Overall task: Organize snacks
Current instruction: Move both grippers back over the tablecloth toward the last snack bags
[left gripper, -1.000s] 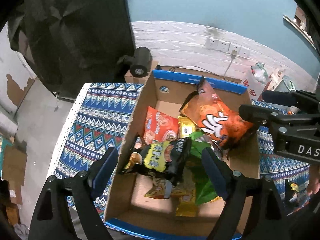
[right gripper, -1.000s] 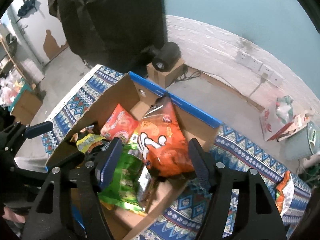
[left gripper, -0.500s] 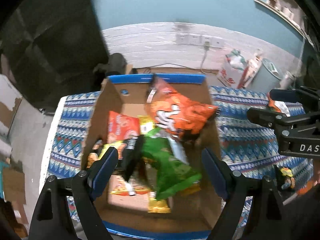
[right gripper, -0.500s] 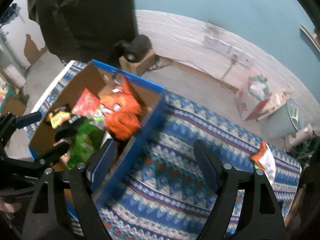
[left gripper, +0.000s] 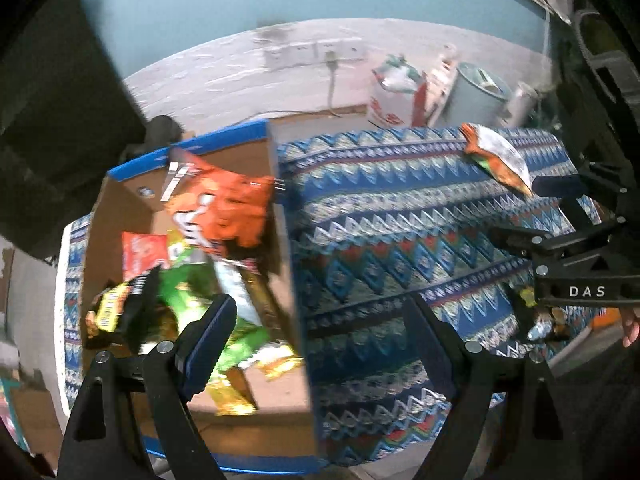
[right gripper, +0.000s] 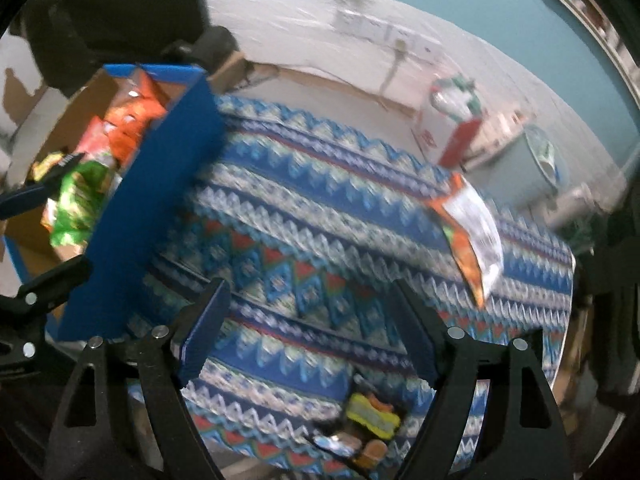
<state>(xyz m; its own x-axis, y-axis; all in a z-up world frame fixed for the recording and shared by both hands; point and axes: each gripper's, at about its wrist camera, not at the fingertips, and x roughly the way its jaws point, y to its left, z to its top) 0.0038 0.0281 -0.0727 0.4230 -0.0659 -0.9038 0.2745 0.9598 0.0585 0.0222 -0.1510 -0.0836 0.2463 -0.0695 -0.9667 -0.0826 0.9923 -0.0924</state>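
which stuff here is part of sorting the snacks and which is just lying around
Part of the job:
cardboard box
big orange bag in the box
green bag in the box
loose orange-and-white bag on the cloth
small dark packets near the cloth's edge

Just lying about:
patterned cloth
wall sockets
grey bin

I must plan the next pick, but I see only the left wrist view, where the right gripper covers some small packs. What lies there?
Observer: In the right wrist view, a yellow-green pack lies on the patterned cloth near its front edge, with smaller packs beside it.
Operator: Is the right gripper holding anything?
Observer: No. The right gripper is open and empty, with its fingers apart above the cloth.
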